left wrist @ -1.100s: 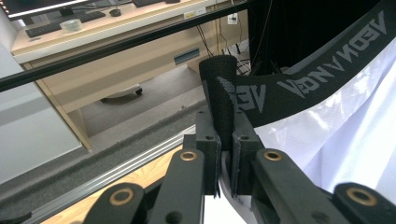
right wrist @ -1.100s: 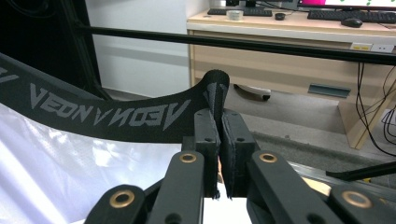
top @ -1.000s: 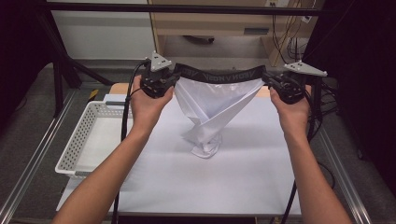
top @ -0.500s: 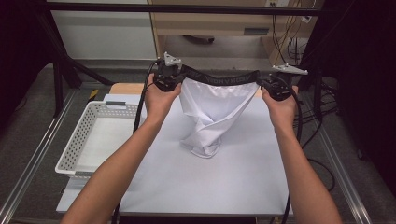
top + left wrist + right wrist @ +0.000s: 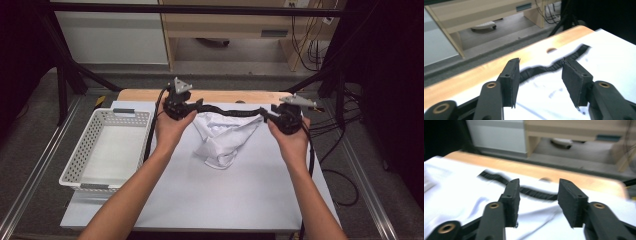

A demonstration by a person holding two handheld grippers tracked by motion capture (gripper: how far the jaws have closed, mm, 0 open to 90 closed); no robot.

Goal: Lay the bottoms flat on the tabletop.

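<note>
A: The white garment (image 5: pixel 220 140) with the black waistband (image 5: pixel 235 112) lies crumpled at the far middle of the white table (image 5: pixel 220 200), its band stretched left to right along the wooden far edge (image 5: pixel 220 96). The white basket (image 5: pixel 105 150) stands apart on the left.

B: So which step is this?

A: The laying down, I'd say. The left gripper (image 5: pixel 192 107) and right gripper (image 5: pixel 272 116) both sit low at the band's two ends, jaws about half open after just spreading, nothing pinched between them; the cloth lies loose beneath.

B: And next?

A: Probably a fresh grip on an edge to smooth or fold it, pads closing on one layer only.

B: Different from a moment ago?

A: Yes. Then both grippers held the band taut in the air, the cloth hanging down to the table. Now it is dropped and released.
</note>
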